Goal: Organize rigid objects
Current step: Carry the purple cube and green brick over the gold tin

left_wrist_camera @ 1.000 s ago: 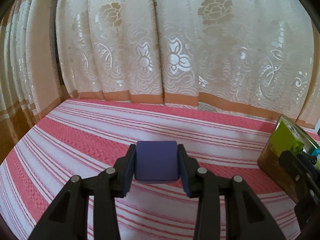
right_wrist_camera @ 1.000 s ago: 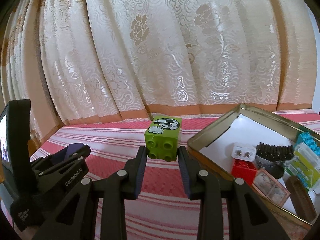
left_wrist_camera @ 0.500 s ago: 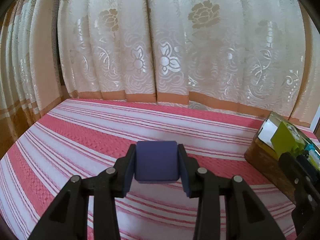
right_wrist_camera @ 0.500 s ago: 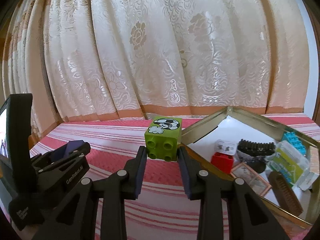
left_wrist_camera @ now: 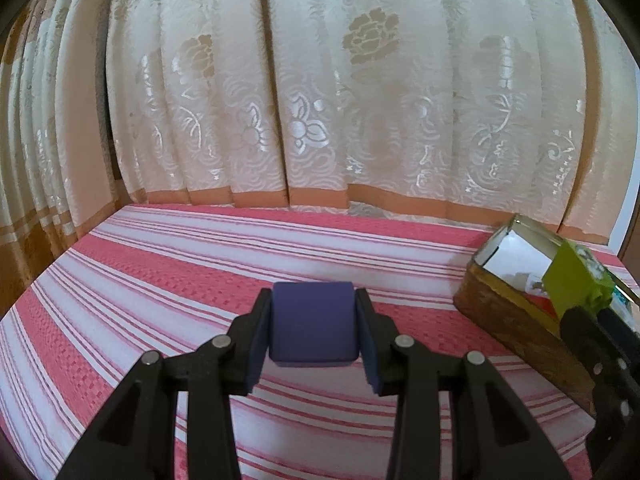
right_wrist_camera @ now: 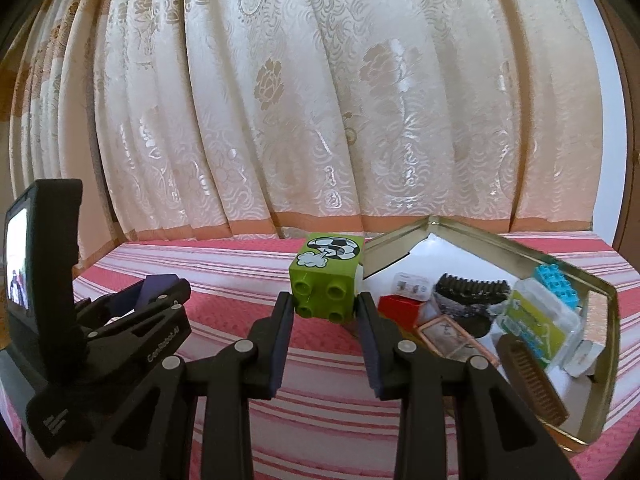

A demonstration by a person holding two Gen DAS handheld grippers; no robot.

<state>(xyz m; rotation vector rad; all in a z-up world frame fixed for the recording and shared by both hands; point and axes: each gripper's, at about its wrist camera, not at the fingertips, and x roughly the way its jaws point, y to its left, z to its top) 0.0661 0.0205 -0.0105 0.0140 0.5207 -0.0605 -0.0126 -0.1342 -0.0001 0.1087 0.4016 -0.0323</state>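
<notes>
My left gripper (left_wrist_camera: 313,322) is shut on a dark blue cube (left_wrist_camera: 312,330), held above the striped cloth. My right gripper (right_wrist_camera: 323,308) is shut on a green toy brick (right_wrist_camera: 325,276) with a football picture on top and studs facing me. The brick hangs near the left corner of an open metal tin (right_wrist_camera: 608,304). In the left wrist view the tin (left_wrist_camera: 504,312) sits at the right edge, with the green brick (left_wrist_camera: 576,280) and the right gripper over it. In the right wrist view the left gripper (right_wrist_camera: 160,292) shows at the left, the blue cube (right_wrist_camera: 158,282) in its tips.
Inside the tin lie a red brick (right_wrist_camera: 398,310), a black comb (right_wrist_camera: 472,292), a light blue brick (right_wrist_camera: 558,286), a white plug (right_wrist_camera: 410,288), a brown comb (right_wrist_camera: 532,384) and small boxes. A red and white striped cloth (left_wrist_camera: 160,280) covers the surface. Patterned curtains (left_wrist_camera: 320,100) hang behind.
Both grippers have moved right, keeping their blocks. The tin has come more into the left wrist view and nearer the middle of the right wrist view.
</notes>
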